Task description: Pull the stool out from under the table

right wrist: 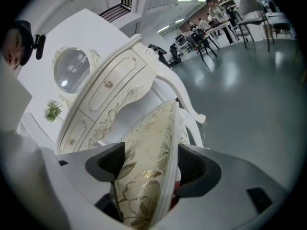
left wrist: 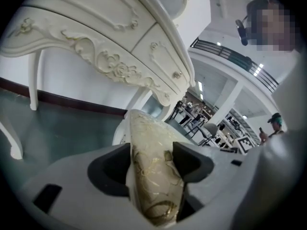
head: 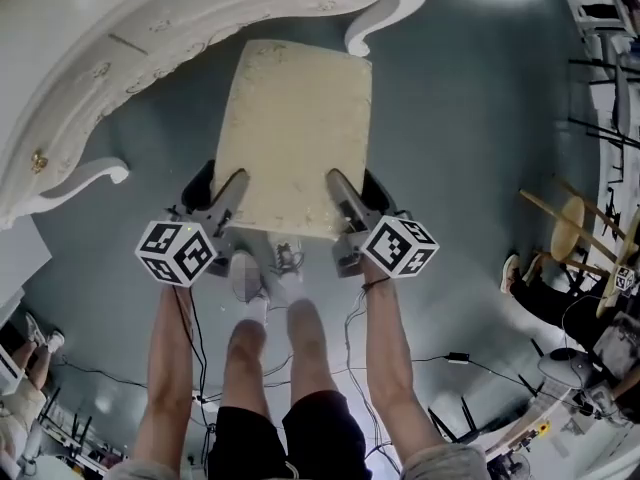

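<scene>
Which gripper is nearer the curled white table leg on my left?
Left. The left gripper, clamped on the stool's left edge, is on that table leg's side; the right gripper grips the stool's right edge, across the seat.

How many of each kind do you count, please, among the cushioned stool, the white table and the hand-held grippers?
cushioned stool: 1
white table: 1
hand-held gripper: 2 (left hand-held gripper and right hand-held gripper, each clamped on the cushioned stool)
Total: 4
</scene>
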`<action>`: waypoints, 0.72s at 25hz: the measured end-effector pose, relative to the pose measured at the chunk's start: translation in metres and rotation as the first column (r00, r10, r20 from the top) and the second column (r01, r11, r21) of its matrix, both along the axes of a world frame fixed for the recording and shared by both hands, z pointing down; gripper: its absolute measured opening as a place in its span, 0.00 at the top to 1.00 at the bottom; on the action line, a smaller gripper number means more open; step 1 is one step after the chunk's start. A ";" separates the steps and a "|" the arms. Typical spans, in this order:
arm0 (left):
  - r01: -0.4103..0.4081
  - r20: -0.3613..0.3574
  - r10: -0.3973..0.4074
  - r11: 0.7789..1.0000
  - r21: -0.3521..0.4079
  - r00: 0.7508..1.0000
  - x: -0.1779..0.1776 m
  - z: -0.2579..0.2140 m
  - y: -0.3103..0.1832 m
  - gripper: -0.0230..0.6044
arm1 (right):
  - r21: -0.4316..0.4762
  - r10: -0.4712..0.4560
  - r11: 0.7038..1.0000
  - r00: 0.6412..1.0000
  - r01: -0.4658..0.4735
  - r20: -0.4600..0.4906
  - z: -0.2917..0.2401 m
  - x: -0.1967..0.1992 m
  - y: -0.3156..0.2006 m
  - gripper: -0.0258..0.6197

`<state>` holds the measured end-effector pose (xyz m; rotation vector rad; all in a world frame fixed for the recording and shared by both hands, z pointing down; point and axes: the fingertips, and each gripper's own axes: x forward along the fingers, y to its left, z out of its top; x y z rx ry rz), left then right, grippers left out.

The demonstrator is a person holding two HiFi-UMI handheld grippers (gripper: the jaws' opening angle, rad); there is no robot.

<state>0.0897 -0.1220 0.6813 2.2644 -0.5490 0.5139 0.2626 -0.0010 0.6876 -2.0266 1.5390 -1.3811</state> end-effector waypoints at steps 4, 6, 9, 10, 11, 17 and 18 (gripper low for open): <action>-0.088 -0.015 0.088 0.996 0.008 0.996 0.049 -0.002 0.020 0.52 | 0.009 0.093 0.996 0.995 -0.093 -0.018 -0.004 0.038 0.035 0.41; -0.135 -0.022 0.135 0.991 0.010 0.991 0.074 -0.004 0.033 0.52 | 0.010 0.144 0.990 0.989 -0.143 -0.025 -0.007 0.056 0.056 0.41; -0.211 -0.033 0.212 0.977 0.013 0.977 0.111 -0.004 0.055 0.52 | 0.010 0.226 0.974 0.973 -0.226 -0.036 -0.009 0.081 0.092 0.41; -0.242 -0.036 0.242 0.970 0.015 0.970 0.124 -0.005 0.063 0.52 | 0.010 0.258 0.966 0.965 -0.257 -0.038 -0.009 0.089 0.104 0.41; -0.273 -0.037 0.273 0.962 0.017 0.961 0.137 -0.006 0.071 0.52 | 0.011 0.289 0.957 0.957 -0.289 -0.039 -0.010 0.097 0.116 0.41; -0.382 -0.032 0.382 0.924 0.027 0.923 0.201 -0.014 0.120 0.52 | 0.016 0.386 0.922 0.921 -0.386 -0.043 -0.016 0.141 0.179 0.41; -0.401 -0.031 0.402 0.916 0.024 0.915 0.207 -0.012 0.131 0.52 | 0.015 0.407 0.914 0.913 -0.406 -0.042 -0.014 0.144 0.192 0.41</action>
